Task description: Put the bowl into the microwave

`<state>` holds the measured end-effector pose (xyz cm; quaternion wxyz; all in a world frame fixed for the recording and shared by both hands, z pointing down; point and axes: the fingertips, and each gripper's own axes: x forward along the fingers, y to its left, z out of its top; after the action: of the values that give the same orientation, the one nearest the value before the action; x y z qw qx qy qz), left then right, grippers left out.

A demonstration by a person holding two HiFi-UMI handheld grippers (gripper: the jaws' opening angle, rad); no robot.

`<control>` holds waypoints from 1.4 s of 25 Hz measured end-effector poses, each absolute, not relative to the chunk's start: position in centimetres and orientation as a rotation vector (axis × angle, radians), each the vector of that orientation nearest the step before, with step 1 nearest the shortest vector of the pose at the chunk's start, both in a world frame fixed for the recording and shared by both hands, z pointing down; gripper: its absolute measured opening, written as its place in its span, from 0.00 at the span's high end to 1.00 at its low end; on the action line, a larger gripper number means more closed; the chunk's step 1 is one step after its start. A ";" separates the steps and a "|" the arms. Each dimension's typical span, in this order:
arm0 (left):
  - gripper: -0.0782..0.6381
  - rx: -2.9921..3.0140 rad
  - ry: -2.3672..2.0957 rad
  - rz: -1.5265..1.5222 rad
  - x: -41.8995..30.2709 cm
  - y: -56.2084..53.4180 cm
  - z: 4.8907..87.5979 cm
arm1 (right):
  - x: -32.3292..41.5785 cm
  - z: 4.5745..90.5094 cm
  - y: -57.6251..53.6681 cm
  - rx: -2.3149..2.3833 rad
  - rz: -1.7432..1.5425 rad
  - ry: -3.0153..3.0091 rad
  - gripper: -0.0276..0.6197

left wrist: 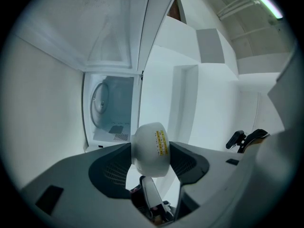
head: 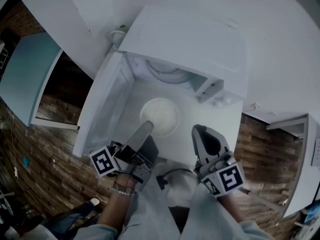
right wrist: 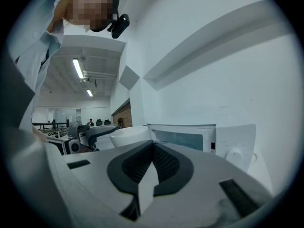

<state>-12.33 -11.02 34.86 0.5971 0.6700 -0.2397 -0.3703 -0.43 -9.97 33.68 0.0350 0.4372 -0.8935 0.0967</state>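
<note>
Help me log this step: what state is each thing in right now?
microwave door, swung open.
microwave, cavity empty apart from its turntable.
bowl, gripped and held in front of the opening, not yet inside.
left gripper, fingers shut on the bowl.
right gripper, fingers shut, holding nothing.

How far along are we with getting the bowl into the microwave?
Done: the microwave door stands open. In hand: the left gripper is shut on the bowl, held in front of the cavity. Left: set it inside and release. The right gripper is shut, empty.
</note>
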 end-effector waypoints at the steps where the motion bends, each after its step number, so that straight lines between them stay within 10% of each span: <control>1: 0.56 1.553 -0.562 -0.857 -12.4 -11.4 35.1 | -0.5 33.8 -10.3 1.335 0.300 -2.745 0.95; 35: 0.56 1.478 -0.680 -0.826 -11.3 -23.9 43.1 | -1.3 41.2 -19.7 1.277 0.381 -2.685 0.95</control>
<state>-11.29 -23.91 43.13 0.6119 0.6408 -0.2946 -0.3579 -1.29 -19.67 41.17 0.0720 0.4251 -0.8933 0.1268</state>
